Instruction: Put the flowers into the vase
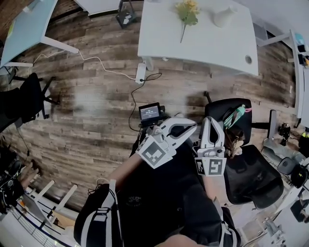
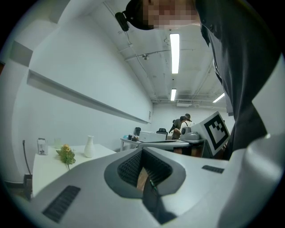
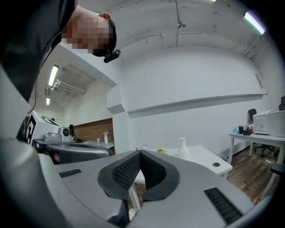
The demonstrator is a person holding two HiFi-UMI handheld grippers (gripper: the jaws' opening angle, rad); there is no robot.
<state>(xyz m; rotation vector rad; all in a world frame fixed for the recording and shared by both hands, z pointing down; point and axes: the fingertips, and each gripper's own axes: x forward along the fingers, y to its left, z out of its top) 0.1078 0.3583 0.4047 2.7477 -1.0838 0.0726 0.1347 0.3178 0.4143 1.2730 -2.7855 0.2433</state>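
Observation:
A yellow flower with green leaves (image 1: 187,14) lies on the white table (image 1: 193,43) at the far side of the room, and a small white vase (image 1: 223,17) stands upright to its right. Both grippers are held close to the person's body, well short of the table. The left gripper (image 1: 193,126) is shut with nothing in it, and so is the right gripper (image 1: 211,120). The left gripper view shows the flower (image 2: 66,154) and vase (image 2: 89,147) far off beyond its closed tips (image 2: 142,149). In the right gripper view, the vase (image 3: 181,148) and flower (image 3: 161,151) sit beyond the closed tips (image 3: 139,152).
Wooden floor lies between me and the table. A power strip with cables (image 1: 140,72) lies by the table leg. A small screen on a stand (image 1: 150,113) is just ahead. Black office chairs (image 1: 251,178) stand at the right, and another desk (image 1: 24,29) at the far left.

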